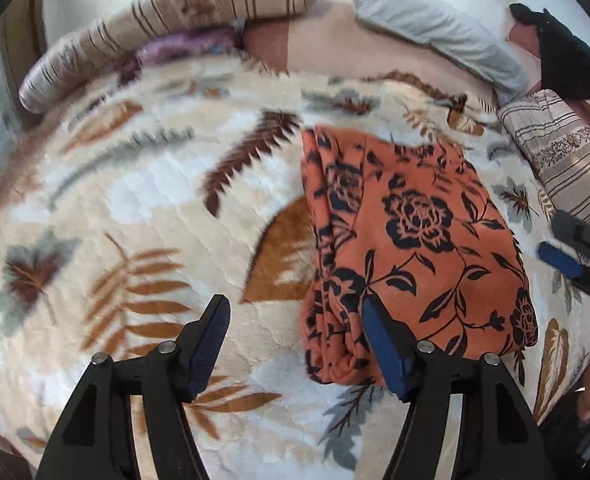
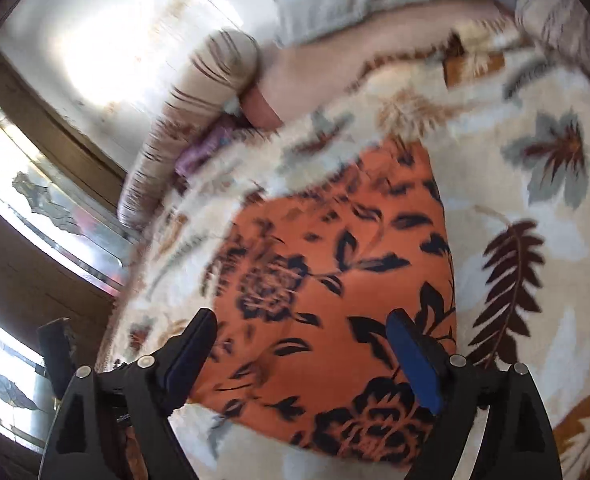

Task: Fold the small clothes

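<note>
Where the blanket covers the bed, cream with brown and grey leaves, the garment lies folded on it, orange with black flowers, a rough rectangle with thick folded edges along its left side in the left wrist view. At the head of the bed a striped bolster and a grey pillow lie side by side, and a second striped pillow sits to the right of the garment. The left gripper has its jaws spread apart with nothing between them; one finger hangs over the garment's near left corner, the other over bare blanket. The right gripper is likewise spread wide and empty, over the garment; whether its pads touch the cloth I cannot tell.
</note>
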A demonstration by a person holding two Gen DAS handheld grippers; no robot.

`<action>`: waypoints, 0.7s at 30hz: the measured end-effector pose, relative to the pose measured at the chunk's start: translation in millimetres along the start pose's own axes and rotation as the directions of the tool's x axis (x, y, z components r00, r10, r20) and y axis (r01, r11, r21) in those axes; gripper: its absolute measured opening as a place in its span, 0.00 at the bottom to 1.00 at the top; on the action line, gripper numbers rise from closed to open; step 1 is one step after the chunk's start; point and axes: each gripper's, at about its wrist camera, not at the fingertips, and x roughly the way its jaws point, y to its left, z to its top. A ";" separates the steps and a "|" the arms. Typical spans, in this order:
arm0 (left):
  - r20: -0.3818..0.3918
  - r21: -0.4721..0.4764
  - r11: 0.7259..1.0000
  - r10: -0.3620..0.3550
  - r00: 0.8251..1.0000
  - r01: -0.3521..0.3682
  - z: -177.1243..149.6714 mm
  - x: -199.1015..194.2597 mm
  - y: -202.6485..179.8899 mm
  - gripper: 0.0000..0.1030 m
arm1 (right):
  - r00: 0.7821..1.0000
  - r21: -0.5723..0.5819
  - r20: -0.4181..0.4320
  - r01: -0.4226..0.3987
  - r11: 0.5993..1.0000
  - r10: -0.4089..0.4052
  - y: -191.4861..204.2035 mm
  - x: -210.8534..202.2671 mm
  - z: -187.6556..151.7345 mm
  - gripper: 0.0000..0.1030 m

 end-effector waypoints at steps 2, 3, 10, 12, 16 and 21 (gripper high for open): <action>0.032 -0.009 1.000 0.012 0.999 -0.012 -2.4 -18.1 1.2 0.69 | 0.998 -0.044 0.055 0.031 0.999 -0.028 11.4 -25.3 -7.9 0.86; 0.043 -0.018 1.000 0.007 0.999 -0.006 -4.4 -25.2 0.9 0.70 | 0.997 -0.060 0.067 0.042 0.997 -0.038 17.6 -34.6 -14.2 0.86; 0.126 -0.021 1.000 -0.004 0.992 0.007 -30.2 -77.7 -14.1 0.80 | 0.981 -0.130 0.034 0.191 0.973 -0.189 33.7 -74.2 -82.3 0.86; 0.136 -0.019 1.000 -0.007 0.991 0.010 -35.0 -87.7 -20.7 0.82 | 0.970 -0.161 0.021 0.241 0.957 -0.240 36.2 -78.1 -99.9 0.86; 0.177 -0.016 1.000 -0.002 0.984 0.005 -44.0 -114.9 -30.2 0.83 | 0.958 -0.172 0.011 0.284 0.943 -0.287 37.3 -85.5 -112.4 0.86; 0.230 -0.018 1.000 0.013 0.973 -0.009 -51.9 -139.0 -41.8 0.96 | 0.947 -0.195 0.066 0.320 0.927 -0.313 44.7 -105.1 -109.2 1.00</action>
